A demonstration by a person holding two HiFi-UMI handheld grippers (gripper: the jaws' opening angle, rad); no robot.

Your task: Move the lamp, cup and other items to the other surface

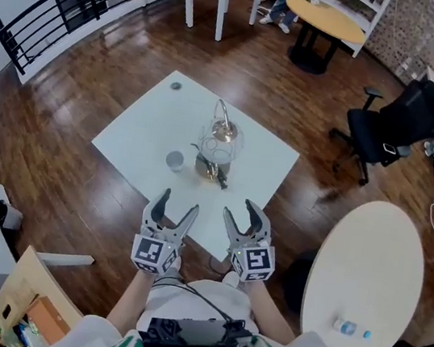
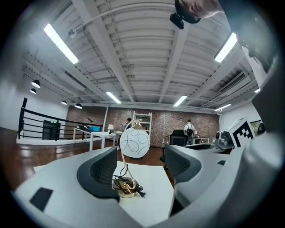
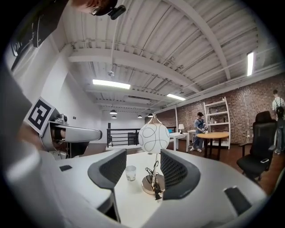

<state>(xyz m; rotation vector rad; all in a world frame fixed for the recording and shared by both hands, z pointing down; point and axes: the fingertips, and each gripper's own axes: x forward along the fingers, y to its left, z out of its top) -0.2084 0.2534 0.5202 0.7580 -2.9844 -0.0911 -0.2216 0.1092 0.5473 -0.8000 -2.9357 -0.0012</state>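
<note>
Nearest, the left gripper (image 1: 180, 202) and the right gripper (image 1: 239, 209) hover at the near edge of the counter (image 1: 148, 117), jaws apart and empty, short of the lamp (image 1: 219, 151) standing mid-counter. Its globe shade (image 1: 222, 141) looks fragile and top-heavy on a thin stem (image 1: 219, 114) — better taken low, just above the metal base (image 1: 208, 170), minding the loose cord (image 1: 218, 178). Just beside the lamp's base, the small cup (image 1: 175, 159) looks light and easily tipped.

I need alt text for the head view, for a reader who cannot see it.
A globe lamp and a small cup stand on a square white table. Near its closest corner a person holds the left gripper and right gripper, both open and empty. A round table stands to the right.
</note>
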